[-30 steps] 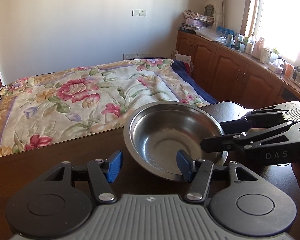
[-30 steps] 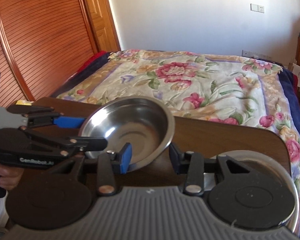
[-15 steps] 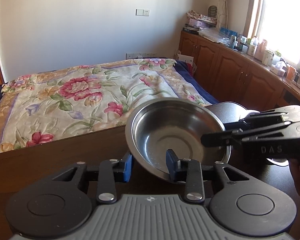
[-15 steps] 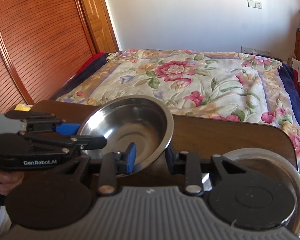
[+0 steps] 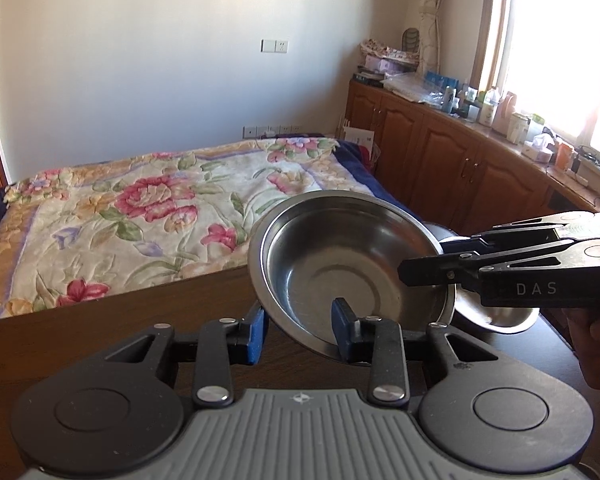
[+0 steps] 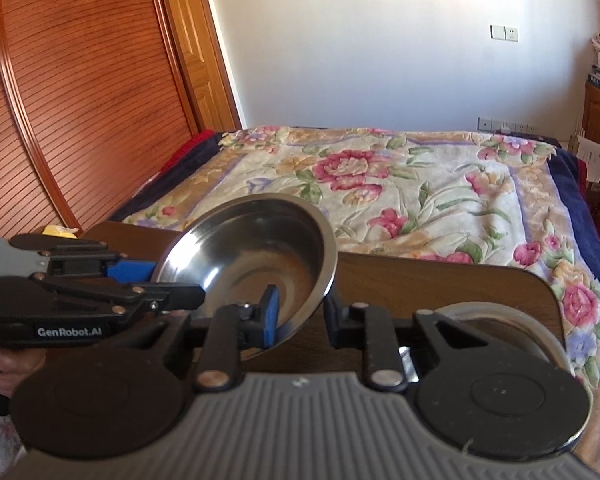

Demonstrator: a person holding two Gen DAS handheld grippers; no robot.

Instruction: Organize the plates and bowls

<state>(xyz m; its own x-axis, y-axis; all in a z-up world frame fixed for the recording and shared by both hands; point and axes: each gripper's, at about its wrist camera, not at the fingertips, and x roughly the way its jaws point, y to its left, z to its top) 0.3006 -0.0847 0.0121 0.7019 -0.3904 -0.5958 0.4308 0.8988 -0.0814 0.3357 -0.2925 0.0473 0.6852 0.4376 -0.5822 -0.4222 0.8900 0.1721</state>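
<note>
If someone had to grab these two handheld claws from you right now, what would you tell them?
Left gripper: shut on the steel bowl, pinching its near rim.
Right gripper: shut on the same bowl at the opposite rim.
The bowl is tilted above the brown table. A second steel dish sits on the table by the right gripper.
Done: bowl gripped.
Left: probably set it with the other dish.

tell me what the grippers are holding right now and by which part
Both hold the steel bowl by its rim: the left gripper pinches the near edge, the right gripper the opposite edge, keeping it tilted above the table.
</note>
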